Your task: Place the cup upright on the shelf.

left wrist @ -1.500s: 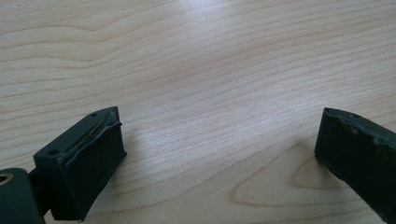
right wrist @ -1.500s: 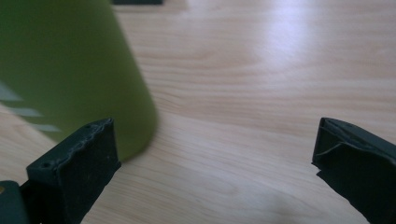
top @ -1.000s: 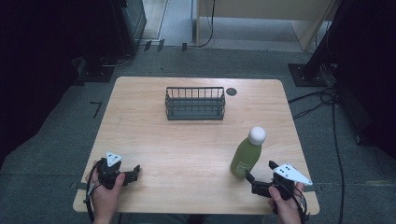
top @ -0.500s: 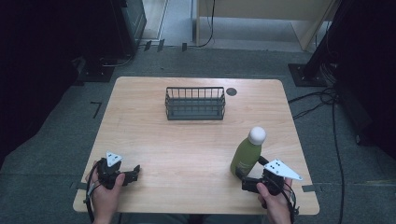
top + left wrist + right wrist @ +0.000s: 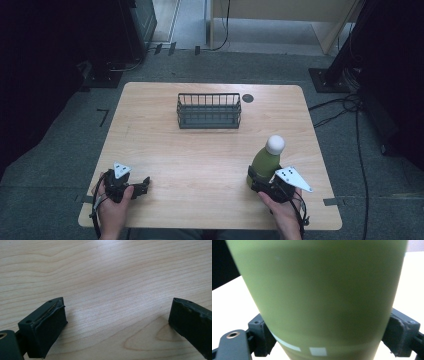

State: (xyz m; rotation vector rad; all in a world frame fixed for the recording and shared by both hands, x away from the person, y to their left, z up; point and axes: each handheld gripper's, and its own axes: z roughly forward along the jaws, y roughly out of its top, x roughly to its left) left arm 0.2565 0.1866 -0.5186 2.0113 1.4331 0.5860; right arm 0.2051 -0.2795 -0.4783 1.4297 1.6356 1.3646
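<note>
A green bottle [image 5: 265, 162] with a white cap stands upright near the table's front right. My right gripper [image 5: 257, 181] is at its base; its jaws have just been closing, and the bottle is between them. In the right gripper view the bottle [image 5: 319, 297] is very close, with both pads [image 5: 398, 336] pressed against its sides. At the front left, my left gripper [image 5: 142, 184] rests low over the wood. Its jaws stand wide apart in the left gripper view [image 5: 117, 320], with bare tabletop between them.
A dark wire basket [image 5: 209, 111] stands at the middle back of the wooden table [image 5: 200, 160]. A small black round disc [image 5: 247, 98] lies just right of the basket. Cables and dark equipment surround the table on the floor.
My right gripper has moved in from the right to the bottle's base, and its jaws have closed around the bottle. The left gripper has stayed in place.
</note>
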